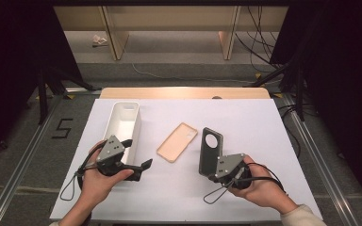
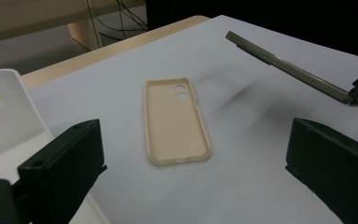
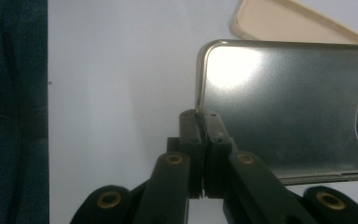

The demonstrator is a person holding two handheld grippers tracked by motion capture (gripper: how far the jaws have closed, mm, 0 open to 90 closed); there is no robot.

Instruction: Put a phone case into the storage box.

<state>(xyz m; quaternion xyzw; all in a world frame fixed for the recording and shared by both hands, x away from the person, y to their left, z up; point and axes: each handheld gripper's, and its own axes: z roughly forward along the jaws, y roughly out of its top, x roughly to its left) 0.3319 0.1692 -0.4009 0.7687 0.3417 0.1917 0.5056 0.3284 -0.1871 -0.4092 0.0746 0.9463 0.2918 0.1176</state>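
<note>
A: The right claw [image 1: 213,170]?
B: Pinching the grey case [image 1: 210,150] by its edge, held upright above the surface [image 1: 264,127].
A: The left claw [image 1: 136,155]?
B: Spread, low beside the white bin [image 1: 122,125], aimed at the tan case [image 2: 175,121] lying flat between them.

A white-covered table [image 1: 264,141] stands on grey floor [image 1: 179,52], wooden shelving [image 1: 169,19] behind, dark curtains [image 1: 339,56] flanking.

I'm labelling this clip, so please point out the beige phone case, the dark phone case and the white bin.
beige phone case [image 2: 175,123], left gripper view, inner face.
dark phone case [image 1: 209,153], high view, flat back below the round cutout.
white bin [image 1: 137,123], high view, right wall.
</note>
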